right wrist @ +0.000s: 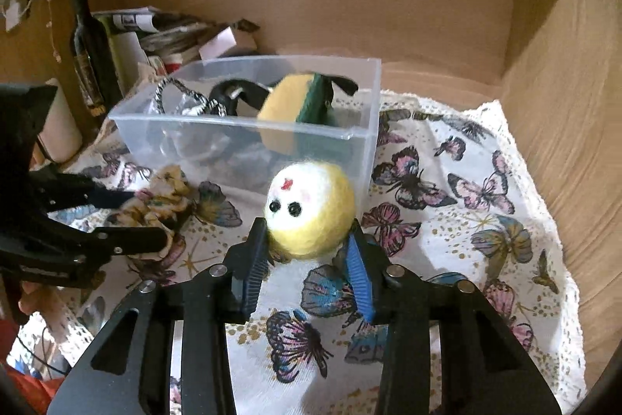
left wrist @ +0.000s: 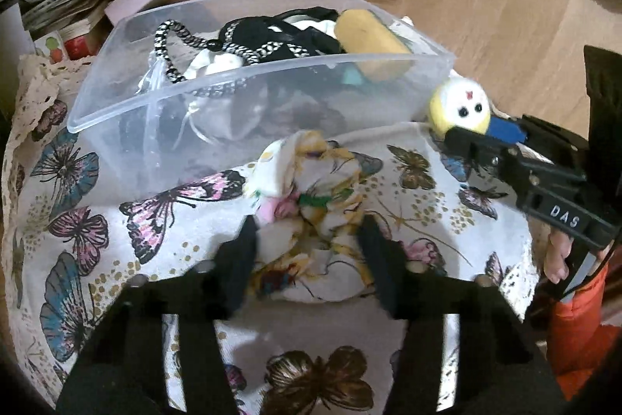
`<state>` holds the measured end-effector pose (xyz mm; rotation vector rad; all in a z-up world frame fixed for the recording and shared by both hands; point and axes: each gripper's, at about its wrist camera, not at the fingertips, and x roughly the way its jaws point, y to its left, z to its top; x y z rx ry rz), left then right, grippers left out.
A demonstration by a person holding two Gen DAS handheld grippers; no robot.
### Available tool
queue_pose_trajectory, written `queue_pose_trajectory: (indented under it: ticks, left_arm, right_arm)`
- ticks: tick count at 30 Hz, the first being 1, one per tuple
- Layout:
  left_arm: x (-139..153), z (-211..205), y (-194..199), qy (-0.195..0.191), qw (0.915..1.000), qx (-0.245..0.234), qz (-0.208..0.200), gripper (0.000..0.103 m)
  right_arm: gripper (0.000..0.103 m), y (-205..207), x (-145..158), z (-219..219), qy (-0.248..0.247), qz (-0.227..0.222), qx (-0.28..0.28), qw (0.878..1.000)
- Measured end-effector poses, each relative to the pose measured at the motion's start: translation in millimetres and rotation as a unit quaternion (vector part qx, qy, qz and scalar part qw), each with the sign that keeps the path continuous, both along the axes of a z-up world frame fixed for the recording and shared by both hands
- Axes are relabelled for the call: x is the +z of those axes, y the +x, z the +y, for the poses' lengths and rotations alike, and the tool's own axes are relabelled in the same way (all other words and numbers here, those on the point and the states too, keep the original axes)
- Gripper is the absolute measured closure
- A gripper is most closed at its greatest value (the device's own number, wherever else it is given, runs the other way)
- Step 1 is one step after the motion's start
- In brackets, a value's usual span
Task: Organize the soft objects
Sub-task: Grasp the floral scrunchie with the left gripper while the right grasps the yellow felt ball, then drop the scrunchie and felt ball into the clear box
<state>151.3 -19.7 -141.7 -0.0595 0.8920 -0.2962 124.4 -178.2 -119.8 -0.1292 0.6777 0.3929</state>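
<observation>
Together, two hand-held grippers work beside a clear rectangular plastic bin that sits on a white butterfly-print cloth spread over the counter. Already lying in the bin are a yellow sponge with a green scouring side, a black-and-white braided cord and some dark fabric pieces.

Just in front of the bin's near wall, the left gripper straddles a crumpled floral-print fabric scrunchie. Its fingers stand on either side of the bundle and press into its edges, but the picture is blurred, so whether the grip is firm cannot be told.

At the bin's near right corner, the right gripper holds a round yellow-and-white felted wool ball with a small face, two black bead eyes and a red mark. Its blue ribbed pads pinch the ball's lower half, and the ball seems lifted slightly off the cloth.

Both objects look very light and soft. The scrunchie would likely squash flat and sag, so taking it across its thick gathered middle should hold better than pinching a loose fold. The ball should give a little and spring back; gripped low as it is, it could roll or pop out forward, so a hold nearer its widest part would be steadier. Neither seems fragile, and both appear bound for the bin.
</observation>
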Motion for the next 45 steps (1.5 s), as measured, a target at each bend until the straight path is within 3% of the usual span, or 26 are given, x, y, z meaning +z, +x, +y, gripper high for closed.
queue_pose_trajectory:
  ticks: [3, 7, 17, 26, 34, 41, 45]
  left_arm:
    - [0, -2, -5, -0.001, 1.0000, 0.000, -0.003, 0.079]
    - [6, 3, -15, -0.009, 0.9998, 0.012, -0.014, 0.087]
    - [50, 19, -40, -0.020, 0.9953, 0.035, -0.088, 0.087]
    - [87, 44, -19, -0.015, 0.9857, 0.078, -0.149, 0.087]
    - [75, 52, 28, -0.015, 0.9891, 0.085, -0.119, 0.087]
    - [53, 49, 48, -0.002, 0.9912, 0.088, -0.099, 0.086]
    - [52, 49, 47, 0.012, 0.9908, 0.091, -0.100, 0.069]
  right_arm:
    - [0.067, -5, 8, 1, 0.004, -0.012, 0.001, 1.000]
    - [0.067, -10, 18, 3, 0.006, -0.030, 0.001, 1.000]
    - [0.067, -8, 49, 15, 0.027, -0.071, 0.012, 0.997]
    - [0.067, 19, 56, 46, 0.030, -0.067, 0.039, 0.997]
    - [0.067, 54, 34, 77, -0.005, -0.027, 0.059, 0.998]
    - [0.066, 61, 25, 87, -0.022, -0.025, 0.066, 0.997]
    - [0.050, 61, 27, 86, -0.022, -0.029, 0.070, 0.997]
